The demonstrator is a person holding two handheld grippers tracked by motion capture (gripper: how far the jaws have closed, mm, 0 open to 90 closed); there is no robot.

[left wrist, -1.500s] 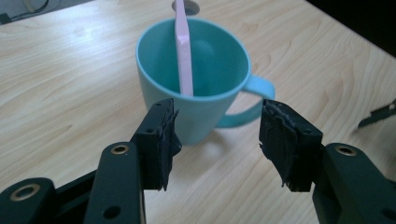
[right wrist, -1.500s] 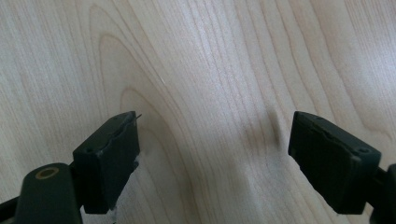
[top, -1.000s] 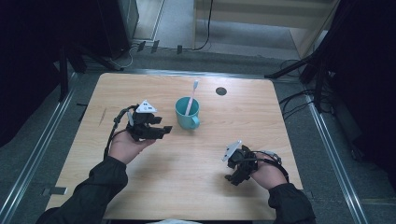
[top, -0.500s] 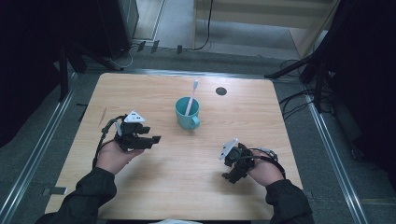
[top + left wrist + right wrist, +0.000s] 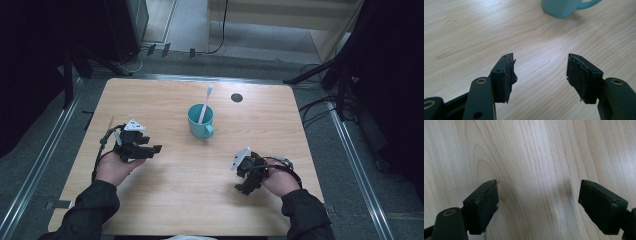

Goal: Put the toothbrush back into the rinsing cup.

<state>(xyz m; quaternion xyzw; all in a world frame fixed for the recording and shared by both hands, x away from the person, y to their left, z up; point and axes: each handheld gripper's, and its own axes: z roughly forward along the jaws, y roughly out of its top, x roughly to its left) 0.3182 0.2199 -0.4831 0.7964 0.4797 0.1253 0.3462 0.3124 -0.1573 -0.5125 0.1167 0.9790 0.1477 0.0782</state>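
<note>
- My left tool (image 5: 150,149) sits at the left of the counter (image 5: 165,200), jaws spread apart with nothing between them, aimed right over bare wood.
- The teal mug (image 5: 200,121) stands upright near the counter's middle, toward the far side, handle toward me. A pink-and-white toothbrush (image 5: 204,105) leans inside it, head up.
- A dark round hole (image 5: 236,97) lies in the counter just right of the mug, farther back.
- My right tool (image 5: 243,187) rests at the near right, jaws wide apart, empty, tipped down at the wood.
</note>
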